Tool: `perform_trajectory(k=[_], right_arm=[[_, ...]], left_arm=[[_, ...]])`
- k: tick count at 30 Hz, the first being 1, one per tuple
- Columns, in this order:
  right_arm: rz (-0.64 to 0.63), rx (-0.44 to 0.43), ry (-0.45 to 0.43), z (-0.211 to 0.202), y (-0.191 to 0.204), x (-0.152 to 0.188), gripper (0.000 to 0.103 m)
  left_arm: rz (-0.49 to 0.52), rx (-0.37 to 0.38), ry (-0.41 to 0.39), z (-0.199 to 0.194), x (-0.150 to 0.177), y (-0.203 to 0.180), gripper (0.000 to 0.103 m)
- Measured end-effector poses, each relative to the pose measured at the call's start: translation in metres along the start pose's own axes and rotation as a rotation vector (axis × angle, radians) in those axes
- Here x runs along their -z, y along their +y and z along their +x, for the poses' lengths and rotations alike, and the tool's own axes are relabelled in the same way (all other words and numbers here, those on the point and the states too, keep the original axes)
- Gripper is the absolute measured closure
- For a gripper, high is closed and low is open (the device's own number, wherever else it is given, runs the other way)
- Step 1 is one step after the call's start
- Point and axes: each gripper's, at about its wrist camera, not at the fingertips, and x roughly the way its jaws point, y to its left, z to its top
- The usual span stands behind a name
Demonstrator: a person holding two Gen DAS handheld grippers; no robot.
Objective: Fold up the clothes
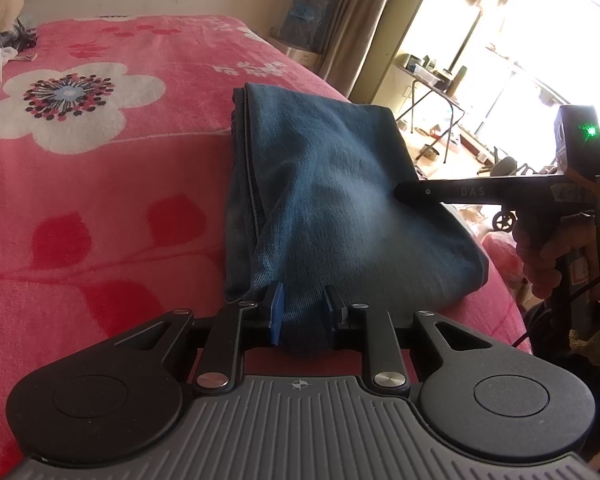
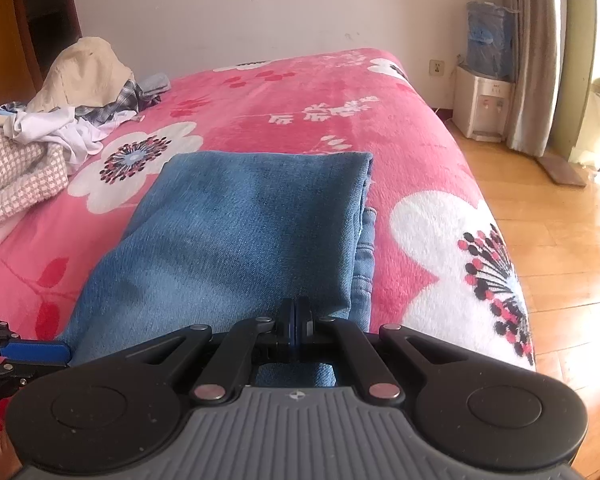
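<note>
Left tool (image 1: 302, 312) pinches jeans (image 1: 320, 184) fold; right tool (image 2: 296, 326) closed on jeans edge; clothes pile (image 2: 40, 128) right-view only.

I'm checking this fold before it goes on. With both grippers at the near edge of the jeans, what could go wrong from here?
1. The left gripper pinches a thick bunch of the jeans; inner layers may slip out.
2. The right gripper is shut at the very edge and may lose it.
3. The jeans lie near the bed's edge and could slide off.

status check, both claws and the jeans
Left claw clamped on jeans near edge. Right claw shut, fabric pinched. Jeans folded on blanket. Nothing in the way.
</note>
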Motion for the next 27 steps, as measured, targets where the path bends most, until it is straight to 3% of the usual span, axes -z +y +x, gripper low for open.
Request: perform_trajectory(k=[11,15,18,22,24,27], right_arm=[[0.016,-0.013,0.003,-0.006,0.000,-0.009,0.103],[-0.093,-0.139,-0.120,-0.029,0.022,-0.028,0.103],[-0.206,-0.242,-0.130,-0.023,0.050,-0.046,0.103],[-0.302,-0.290,-0.071,0.017,0.081,-0.062,0.103],[-0.298,-0.273,-0.021,0.049,0.085,-0.064,0.103],[-0.258,-0.301,-0.014,0.083,0.079,-0.062,0.103]], left_arm=[[0.001,-0.013,-0.008,-0.001,0.003,-0.002,0.080],[-0.011,-0.015,-0.004,-0.002,0.005,-0.001,0.079],[-0.022,-0.016,0.012,-0.001,0.006,0.000,0.078],[-0.032,-0.019,0.020,0.000,0.007,0.000,0.078],[-0.031,-0.021,0.021,0.001,0.007,0.001,0.078],[-0.037,-0.014,0.027,0.003,0.006,0.002,0.078]])
